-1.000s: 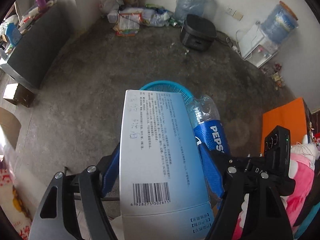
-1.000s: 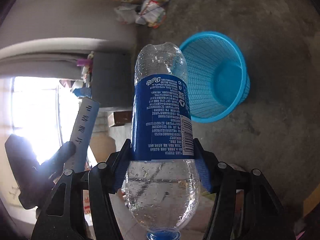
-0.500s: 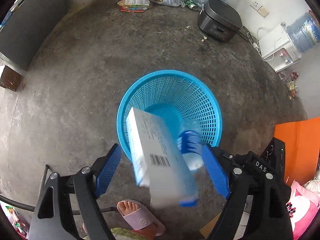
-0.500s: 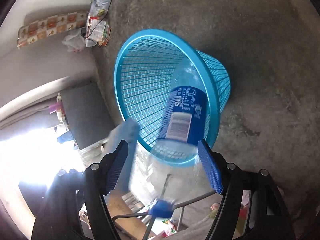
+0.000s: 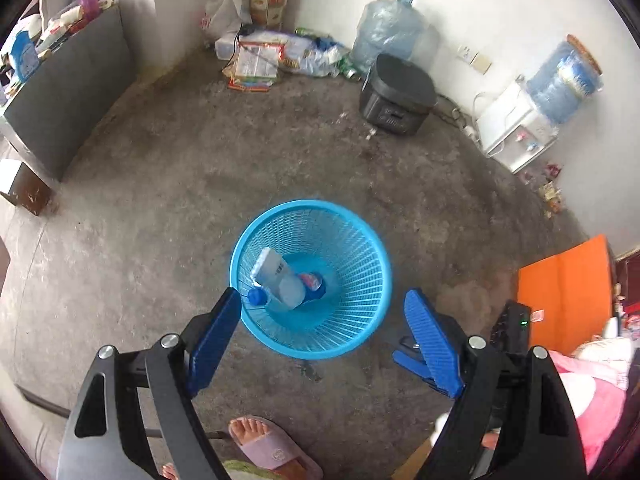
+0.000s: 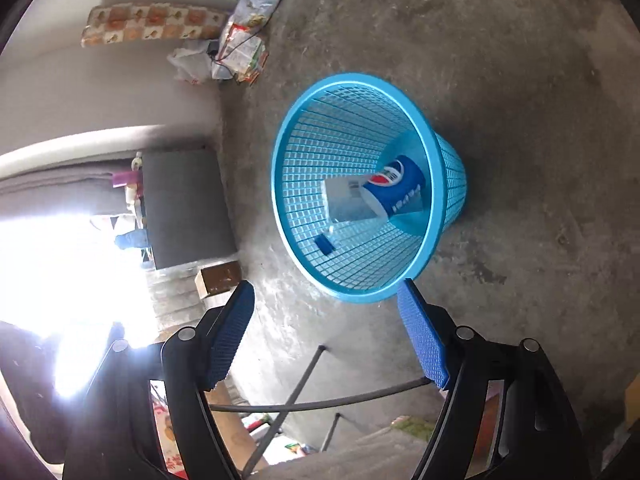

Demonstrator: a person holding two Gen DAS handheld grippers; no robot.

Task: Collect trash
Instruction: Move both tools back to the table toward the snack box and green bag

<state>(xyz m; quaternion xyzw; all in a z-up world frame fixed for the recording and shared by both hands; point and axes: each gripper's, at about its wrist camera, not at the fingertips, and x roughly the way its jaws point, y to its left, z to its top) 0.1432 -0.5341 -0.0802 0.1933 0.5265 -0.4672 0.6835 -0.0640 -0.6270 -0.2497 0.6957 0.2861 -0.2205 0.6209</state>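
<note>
A blue mesh wastebasket [image 5: 362,330] stands on the concrete floor; it also shows in the right wrist view [image 6: 344,284]. Inside it lie a white carton [image 5: 269,268] and a Pepsi bottle [image 5: 310,282] with a blue cap. In the right wrist view the carton [image 6: 344,200] and the bottle [image 6: 394,186] rest at the bottom. My left gripper [image 5: 323,334] is open and empty above the basket's near rim. My right gripper [image 6: 326,330] is open and empty, just short of the rim.
A black cooker [image 5: 396,100], water jugs [image 5: 386,32] and a white dispenser [image 5: 516,128] line the far wall. Papers and bags [image 5: 256,64] lie in the corner. A grey cabinet [image 5: 68,92] stands left, an orange board [image 5: 564,292] right. A sandalled foot [image 5: 264,444] is below.
Both grippers opened. The carton and the Pepsi bottle dropped from them and now lie inside the basket. Both grippers have drawn back from the basket.
</note>
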